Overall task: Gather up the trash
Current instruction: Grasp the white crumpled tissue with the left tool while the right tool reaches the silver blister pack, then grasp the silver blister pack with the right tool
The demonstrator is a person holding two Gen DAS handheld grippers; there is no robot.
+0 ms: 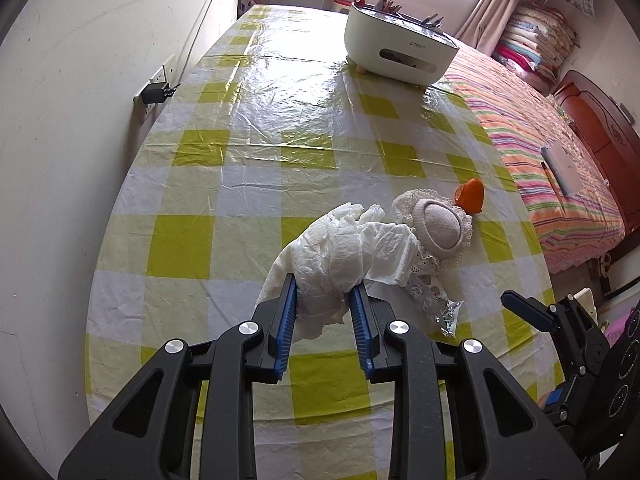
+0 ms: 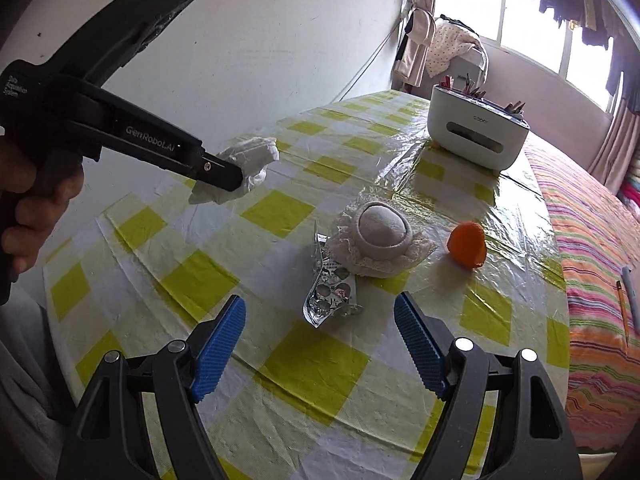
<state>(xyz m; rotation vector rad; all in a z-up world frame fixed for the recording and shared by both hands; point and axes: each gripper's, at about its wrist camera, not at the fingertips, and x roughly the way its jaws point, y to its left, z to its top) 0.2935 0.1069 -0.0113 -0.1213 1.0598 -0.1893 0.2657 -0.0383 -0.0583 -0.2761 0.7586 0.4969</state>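
Observation:
My left gripper [image 1: 323, 292] is shut on a crumpled white tissue [image 1: 344, 248] and holds it above the table; it also shows in the right wrist view [image 2: 248, 160], lifted at the left. My right gripper [image 2: 320, 312] is open and empty, just short of a silver printed wrapper [image 2: 330, 292] lying on the checkered tablecloth [image 2: 312, 360]. The wrapper also shows in the left wrist view [image 1: 434, 300]. An orange peel piece [image 2: 467, 245] lies to the right, and it shows in the left wrist view too [image 1: 470, 195].
A small beige lace-trimmed hat [image 2: 382, 236] sits just behind the wrapper. A white desktop bin [image 2: 476, 132] with scraps stands at the table's far end. A striped bed [image 2: 600, 240] runs along the right edge. The wall [image 1: 80, 120] with a socket is on the left.

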